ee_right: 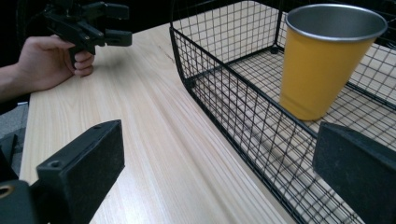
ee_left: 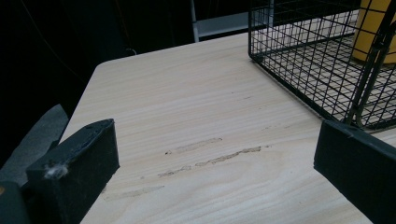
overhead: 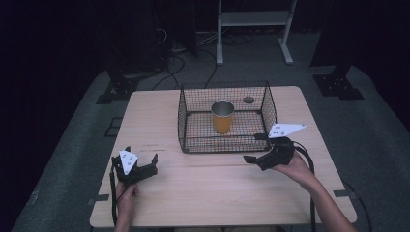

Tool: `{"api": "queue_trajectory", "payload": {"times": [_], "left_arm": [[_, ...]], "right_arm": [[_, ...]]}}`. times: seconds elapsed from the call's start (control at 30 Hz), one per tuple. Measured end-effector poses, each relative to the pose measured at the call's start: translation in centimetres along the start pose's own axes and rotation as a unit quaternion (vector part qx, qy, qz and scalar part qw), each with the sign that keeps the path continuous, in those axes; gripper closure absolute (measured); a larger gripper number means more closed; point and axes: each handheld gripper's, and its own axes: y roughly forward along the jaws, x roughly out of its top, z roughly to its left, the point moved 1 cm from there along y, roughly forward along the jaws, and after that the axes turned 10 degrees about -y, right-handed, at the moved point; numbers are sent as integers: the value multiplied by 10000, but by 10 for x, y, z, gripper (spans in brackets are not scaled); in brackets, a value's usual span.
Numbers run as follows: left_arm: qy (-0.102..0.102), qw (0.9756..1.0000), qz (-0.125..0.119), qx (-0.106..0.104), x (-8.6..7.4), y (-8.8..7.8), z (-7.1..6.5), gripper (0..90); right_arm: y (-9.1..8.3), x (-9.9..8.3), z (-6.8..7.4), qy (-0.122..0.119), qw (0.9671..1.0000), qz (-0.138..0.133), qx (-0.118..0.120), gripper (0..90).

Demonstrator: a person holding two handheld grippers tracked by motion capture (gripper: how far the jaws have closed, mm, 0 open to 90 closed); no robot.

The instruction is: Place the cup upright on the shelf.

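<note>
Left gripper [overhead: 140,170] sits near-left on the table [overhead: 203,188], jaws wide apart and holding nothing, probably just out of the way. Cup [overhead: 222,116] stands upright mid-basket [overhead: 183,121]. Right gripper [overhead: 257,147] is agape at the basket's near-right corner, looks lined up to reach in.

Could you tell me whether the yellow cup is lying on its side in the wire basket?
No, the yellow cup stands upright on the floor of the wire basket, its open mouth facing up.
</note>
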Motion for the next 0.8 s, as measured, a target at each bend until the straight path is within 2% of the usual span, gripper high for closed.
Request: {"api": "queue_trajectory", "payload": {"times": [0.43,0.8], "left_arm": [[1,10000,1,2,0,0,0,0],[-5,10000,1,12,0,0,-1,0]], "right_arm": [[-9,-16,2,159,9998,-55,-79,18],[-15,-37,4,344,9993,-55,-160,17]]}}
